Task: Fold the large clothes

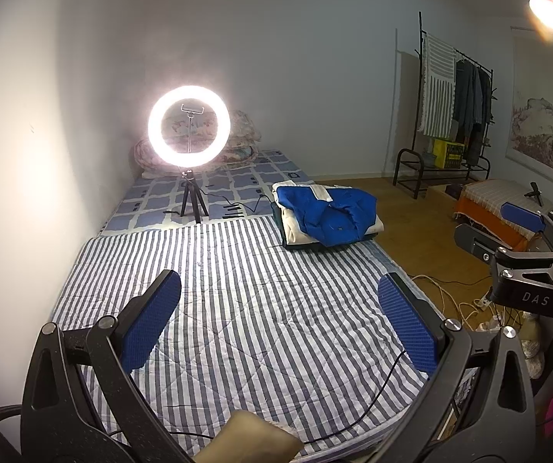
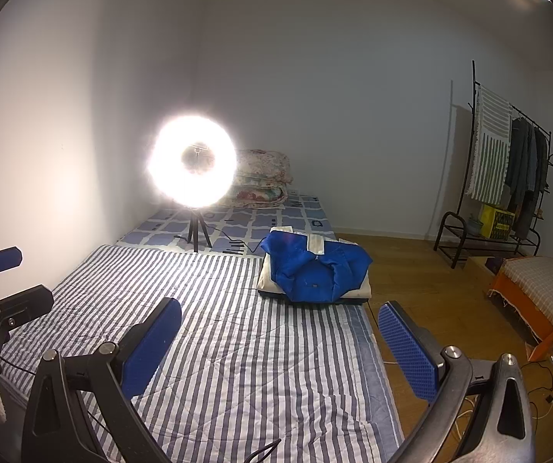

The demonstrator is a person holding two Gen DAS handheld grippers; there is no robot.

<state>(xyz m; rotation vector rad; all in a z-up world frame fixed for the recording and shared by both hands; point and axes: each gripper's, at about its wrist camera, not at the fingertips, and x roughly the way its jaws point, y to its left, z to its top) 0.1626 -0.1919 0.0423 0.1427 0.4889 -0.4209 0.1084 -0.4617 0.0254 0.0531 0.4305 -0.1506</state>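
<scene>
A folded blue and white garment (image 1: 330,214) lies on top of a small stack of folded clothes at the right side of the striped bed cover (image 1: 237,301); it also shows in the right wrist view (image 2: 315,270). My left gripper (image 1: 280,320) is open and empty, held above the near part of the bed. My right gripper (image 2: 280,343) is open and empty too, above the bed's near right part. The right gripper shows at the right edge of the left wrist view (image 1: 508,239), and the left gripper at the left edge of the right wrist view (image 2: 2,289).
A lit ring light on a small tripod (image 1: 189,127) stands on the bed, with its cable trailing right. Folded quilts (image 2: 261,177) lie at the head. A clothes rack (image 1: 454,115), an orange-covered box (image 1: 496,208) and floor cables (image 1: 465,301) are to the right.
</scene>
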